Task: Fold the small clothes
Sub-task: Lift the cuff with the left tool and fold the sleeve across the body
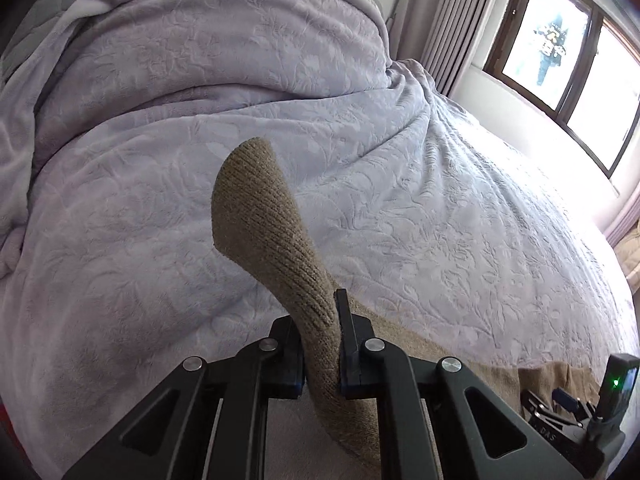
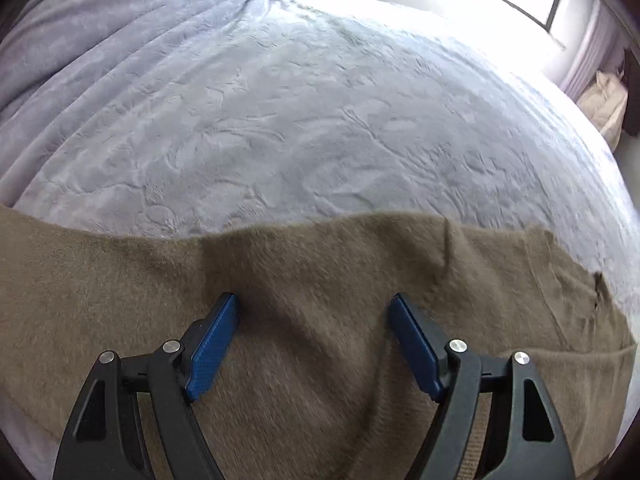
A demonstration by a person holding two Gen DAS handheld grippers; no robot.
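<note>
A tan knitted garment lies on a bed covered with a lavender embossed blanket [image 1: 400, 216]. My left gripper [image 1: 320, 320] is shut on a ribbed cuff or sleeve end of the garment [image 1: 264, 216], which sticks up past the jaws above the bed. In the right wrist view the garment's flat body [image 2: 320, 264] spreads across the lower half of the frame. My right gripper [image 2: 314, 312] is open, its blue pads [image 2: 214, 344] just above or resting on the fabric. The right gripper also shows at the lower right of the left wrist view [image 1: 576, 412].
The blanket [image 2: 320, 120] is bunched over a mound at the bed's far left [image 1: 200, 40]. A window [image 1: 560, 52] and curtains [image 1: 444, 20] lie beyond the bed's right side. A beige item [image 2: 604, 108] sits on the floor at far right.
</note>
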